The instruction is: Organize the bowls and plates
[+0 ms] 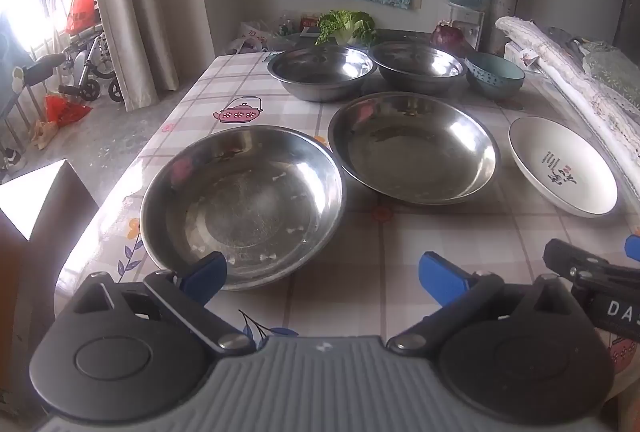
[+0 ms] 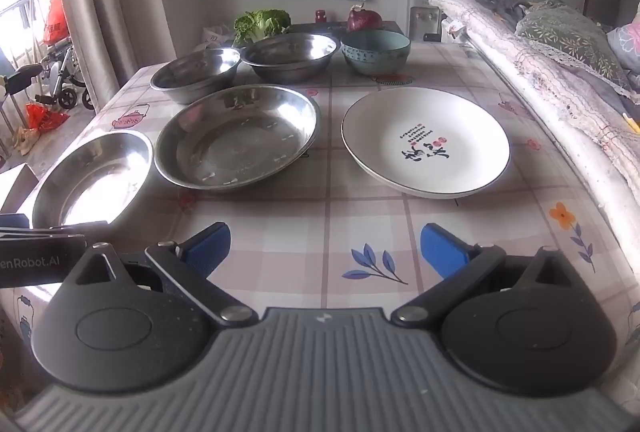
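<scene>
Two shallow steel plates lie side by side on the checked tablecloth: the near left plate (image 1: 242, 206) (image 2: 92, 178) and the middle plate (image 1: 414, 148) (image 2: 236, 136). To their right rests a white plate (image 1: 562, 170) (image 2: 426, 142) with dark writing on it. Behind them stand two steel bowls, one on the left (image 1: 322, 70) (image 2: 196, 72) and one on the right (image 1: 418, 66) (image 2: 290, 54), and a teal bowl (image 1: 494, 74) (image 2: 376, 50). My left gripper (image 1: 322, 274) hangs open over the table's near edge, its left finger in front of the near plate's rim. My right gripper (image 2: 324, 250) is open and holds nothing, short of the white plate.
A cabbage (image 2: 262, 22) and a red onion (image 2: 364, 18) sit at the table's far end. A lace-covered bed edge (image 2: 540, 72) runs along the right side. Past the table's left edge are the floor, a curtain (image 1: 136, 4) and a wheelchair (image 1: 86, 68).
</scene>
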{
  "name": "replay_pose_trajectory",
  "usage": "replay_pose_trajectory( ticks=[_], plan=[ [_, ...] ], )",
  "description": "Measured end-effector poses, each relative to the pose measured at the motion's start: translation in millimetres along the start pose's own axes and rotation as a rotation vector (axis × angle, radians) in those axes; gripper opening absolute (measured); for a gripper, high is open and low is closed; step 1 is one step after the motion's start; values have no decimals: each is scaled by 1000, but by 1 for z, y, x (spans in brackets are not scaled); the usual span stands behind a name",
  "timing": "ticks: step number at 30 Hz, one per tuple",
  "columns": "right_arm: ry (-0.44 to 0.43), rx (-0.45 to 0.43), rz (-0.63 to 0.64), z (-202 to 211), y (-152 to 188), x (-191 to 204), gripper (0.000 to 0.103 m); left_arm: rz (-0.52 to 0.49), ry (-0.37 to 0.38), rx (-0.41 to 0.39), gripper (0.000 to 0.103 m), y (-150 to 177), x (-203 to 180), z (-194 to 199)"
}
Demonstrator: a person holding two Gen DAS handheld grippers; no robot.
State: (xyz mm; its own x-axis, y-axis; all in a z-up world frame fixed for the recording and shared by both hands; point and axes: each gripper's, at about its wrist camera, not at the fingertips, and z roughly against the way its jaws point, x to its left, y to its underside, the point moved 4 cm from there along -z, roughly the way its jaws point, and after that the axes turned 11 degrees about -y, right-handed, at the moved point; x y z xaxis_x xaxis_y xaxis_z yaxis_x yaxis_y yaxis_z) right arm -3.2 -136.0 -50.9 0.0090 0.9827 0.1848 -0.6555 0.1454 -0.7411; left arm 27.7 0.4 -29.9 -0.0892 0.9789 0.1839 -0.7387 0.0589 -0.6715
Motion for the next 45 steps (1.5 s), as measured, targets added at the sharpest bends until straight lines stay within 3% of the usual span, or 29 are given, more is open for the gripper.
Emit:
replay_pose_trajectory(
  ticks=[4, 10, 29, 45],
  plan=[
    [-7, 26, -21, -3, -5, -4, 102, 8, 1, 14, 103, 0, 2, -2],
    [-40, -1, -8, -1, -4, -2, 102, -22, -24, 29, 103, 0, -2, -2],
    [18, -11, 1, 0, -17, -12, 102, -34, -5, 50, 103, -8, -8, -5],
    [0, 9, -2, -10, -22, -9, 102, -21, -5, 89, 103, -8, -6, -11]
  ],
)
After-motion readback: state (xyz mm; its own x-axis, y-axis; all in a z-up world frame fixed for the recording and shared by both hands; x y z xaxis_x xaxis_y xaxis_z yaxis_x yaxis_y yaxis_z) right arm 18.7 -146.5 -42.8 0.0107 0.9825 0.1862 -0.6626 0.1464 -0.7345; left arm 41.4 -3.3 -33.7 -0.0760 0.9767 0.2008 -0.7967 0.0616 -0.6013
